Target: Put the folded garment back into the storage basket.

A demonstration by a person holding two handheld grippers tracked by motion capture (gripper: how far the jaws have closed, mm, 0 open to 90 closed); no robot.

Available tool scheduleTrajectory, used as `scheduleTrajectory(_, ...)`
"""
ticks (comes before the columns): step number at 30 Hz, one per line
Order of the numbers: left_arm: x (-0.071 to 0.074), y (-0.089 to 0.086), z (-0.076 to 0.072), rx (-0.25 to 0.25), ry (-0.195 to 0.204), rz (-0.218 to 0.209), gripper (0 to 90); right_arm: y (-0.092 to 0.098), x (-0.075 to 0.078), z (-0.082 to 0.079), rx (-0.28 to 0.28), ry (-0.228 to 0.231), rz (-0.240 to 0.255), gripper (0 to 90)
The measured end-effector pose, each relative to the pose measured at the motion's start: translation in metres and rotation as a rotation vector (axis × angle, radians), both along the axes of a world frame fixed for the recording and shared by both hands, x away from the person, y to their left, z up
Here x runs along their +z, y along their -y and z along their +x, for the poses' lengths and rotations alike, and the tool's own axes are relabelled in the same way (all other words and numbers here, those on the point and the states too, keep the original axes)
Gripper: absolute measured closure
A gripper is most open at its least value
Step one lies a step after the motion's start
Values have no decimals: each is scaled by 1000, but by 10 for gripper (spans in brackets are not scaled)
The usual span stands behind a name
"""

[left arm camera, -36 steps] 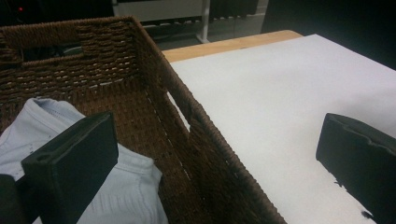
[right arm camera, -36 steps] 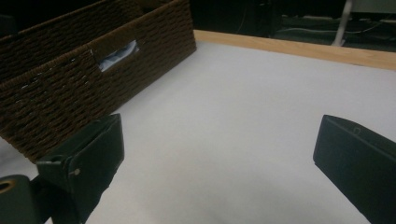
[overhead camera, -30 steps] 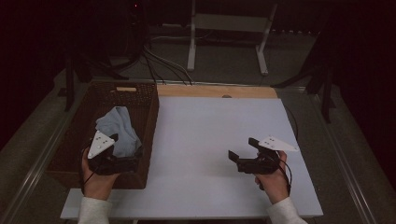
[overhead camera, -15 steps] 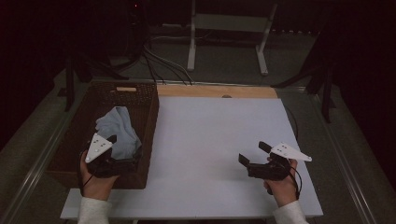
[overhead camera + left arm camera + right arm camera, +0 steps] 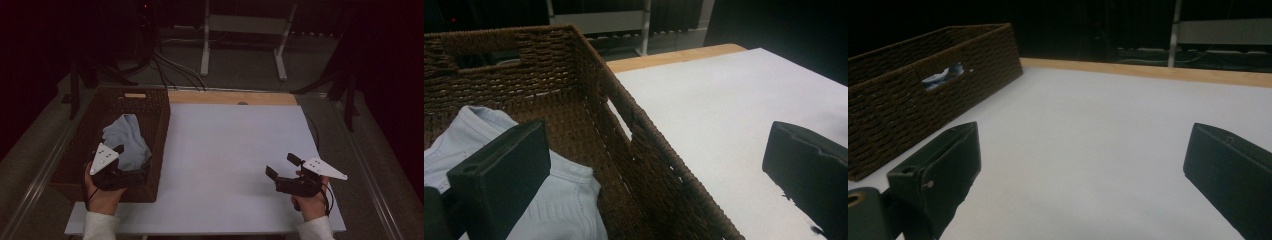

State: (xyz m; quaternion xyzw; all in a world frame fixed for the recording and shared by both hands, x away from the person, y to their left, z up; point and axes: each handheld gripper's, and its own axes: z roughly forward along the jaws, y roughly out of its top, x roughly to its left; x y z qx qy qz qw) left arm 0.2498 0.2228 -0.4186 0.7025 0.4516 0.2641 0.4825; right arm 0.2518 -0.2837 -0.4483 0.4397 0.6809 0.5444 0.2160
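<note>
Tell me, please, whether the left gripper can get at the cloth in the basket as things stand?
Probably yes: the left gripper hovers open over the basket, whose top is open, with the cloth just below.

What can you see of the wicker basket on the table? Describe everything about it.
The wicker basket is a dark brown, rectangular, open-topped box of woven strands, with handle slots cut in its walls. It stands upright at the left edge of the white table top. A pale blue cloth lies crumpled inside. The left gripper, jaws open, hovers over its near right corner, one jaw above the cloth, the other beyond the wall.
</note>
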Motion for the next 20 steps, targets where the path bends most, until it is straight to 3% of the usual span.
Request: scheduleTrajectory(20,-2,1,0,6,-11,6,0,10,-6,-3,-18,27,-15,22)
